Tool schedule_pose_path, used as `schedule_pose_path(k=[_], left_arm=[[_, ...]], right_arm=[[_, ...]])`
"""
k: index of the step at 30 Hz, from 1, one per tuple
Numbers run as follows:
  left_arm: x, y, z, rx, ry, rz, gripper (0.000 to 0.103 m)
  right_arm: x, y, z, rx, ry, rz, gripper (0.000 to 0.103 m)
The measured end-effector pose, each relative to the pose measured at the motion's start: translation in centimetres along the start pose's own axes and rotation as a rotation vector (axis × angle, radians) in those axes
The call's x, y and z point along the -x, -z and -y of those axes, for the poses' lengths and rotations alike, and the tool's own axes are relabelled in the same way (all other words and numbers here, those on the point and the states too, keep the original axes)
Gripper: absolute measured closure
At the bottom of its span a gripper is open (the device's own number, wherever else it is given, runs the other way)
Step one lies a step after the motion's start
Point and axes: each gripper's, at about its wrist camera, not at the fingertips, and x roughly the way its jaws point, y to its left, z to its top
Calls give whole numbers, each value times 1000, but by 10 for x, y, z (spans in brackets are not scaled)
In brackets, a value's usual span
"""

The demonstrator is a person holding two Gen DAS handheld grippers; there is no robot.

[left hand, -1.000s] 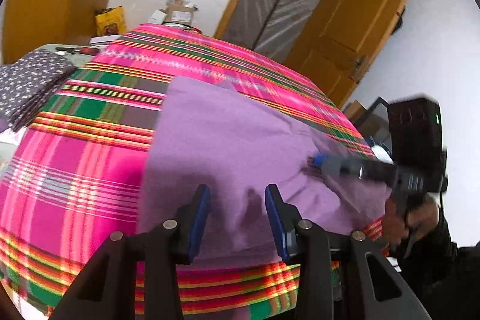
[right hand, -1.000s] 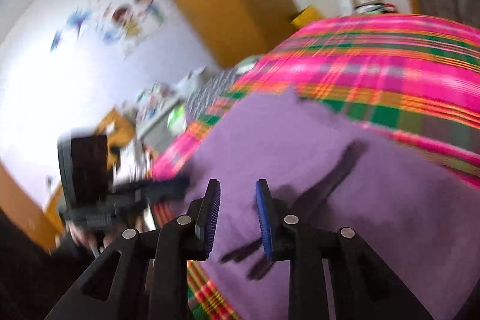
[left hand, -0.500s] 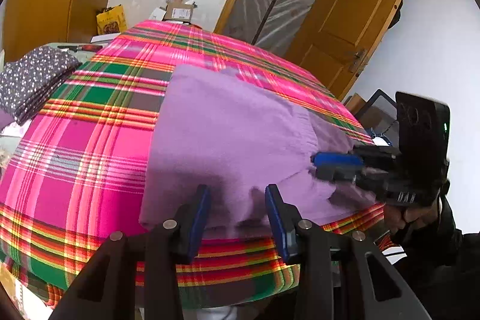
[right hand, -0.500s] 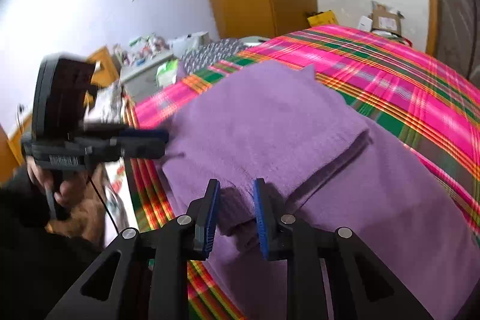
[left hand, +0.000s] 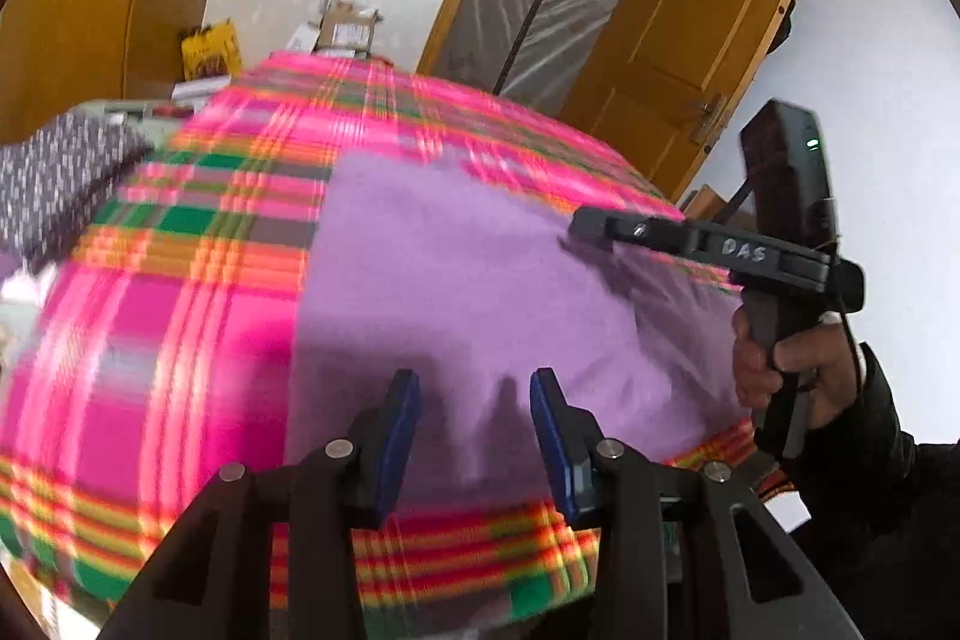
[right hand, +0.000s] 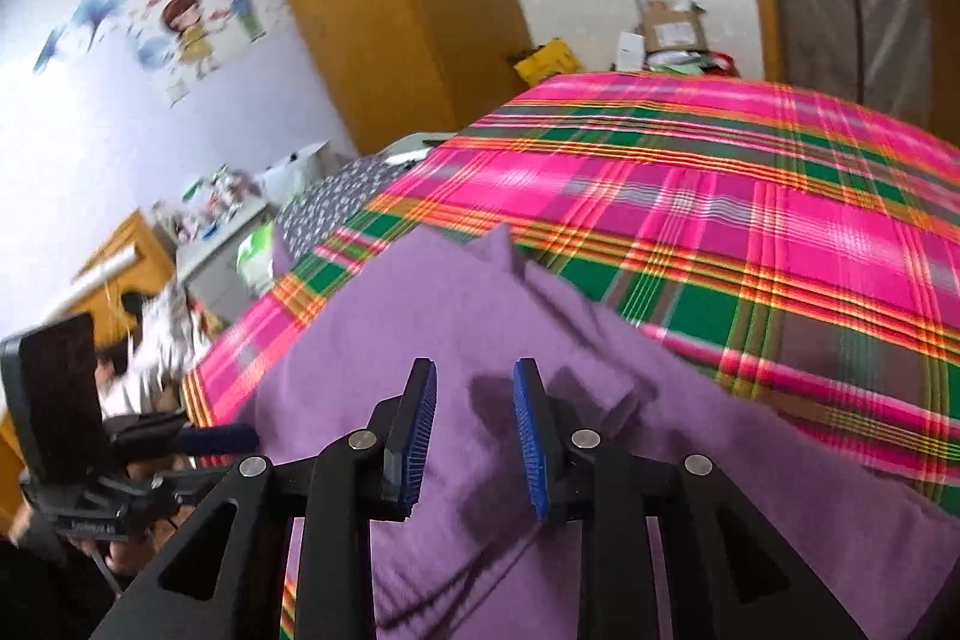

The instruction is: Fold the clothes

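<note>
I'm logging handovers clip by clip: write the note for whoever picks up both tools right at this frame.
Left tool: open, nothing between its pads, hanging over the near edge of the purple garment.
Right tool: open, jaws have just been opening, nothing gripped; it is above the garment's folded part.
Garment: lies on the plaid bedspread, one part already folded over itself, with a raised fold edge on the far side.
Done: a first fold, it appears.
Left: further folds and smoothing; how many I cannot tell. A spotted grey cloth sits at the bed's left edge.
</note>
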Motion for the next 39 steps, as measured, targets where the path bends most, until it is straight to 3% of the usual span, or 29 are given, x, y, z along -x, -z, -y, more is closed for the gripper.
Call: schedule_pose_path(k=[4,5,6,10,18,20,23,28,32,39], left_arm=[[-5,-27,-3,-10,-7,40,64],[-8,-29,-4,-11,-9,39,64],[-11,-31,-5,-10,-11,35,64],[-27,-28,-13,17,-19,-27,64],[-31,-76,-30,-1,-66,9,64],[-46,-89,-34,-3,-91,-14,64],[-70,-96,-37,14,-70,-71,64],[-104,-93,-41,13,-108,-177,64],[-88,-91,-34,19,-106,-164,64],[-29,-49,-13,-7,-48,-72,64]], right_arm=[[-20,-7,18,-81,44,-53,77],[-25,-6,26,-129,41,-68,85],[-28,-5,34,-174,32,-76,91],[-25,0,55,-292,-38,-67,96],[8,-4,44,-220,-76,43,90],[8,-3,42,-214,-68,40,90],[2,-2,42,-210,-41,14,91],[-14,6,52,-233,-4,-50,97],[0,5,46,-205,-15,-10,92],[29,21,15,-47,-124,21,91]])
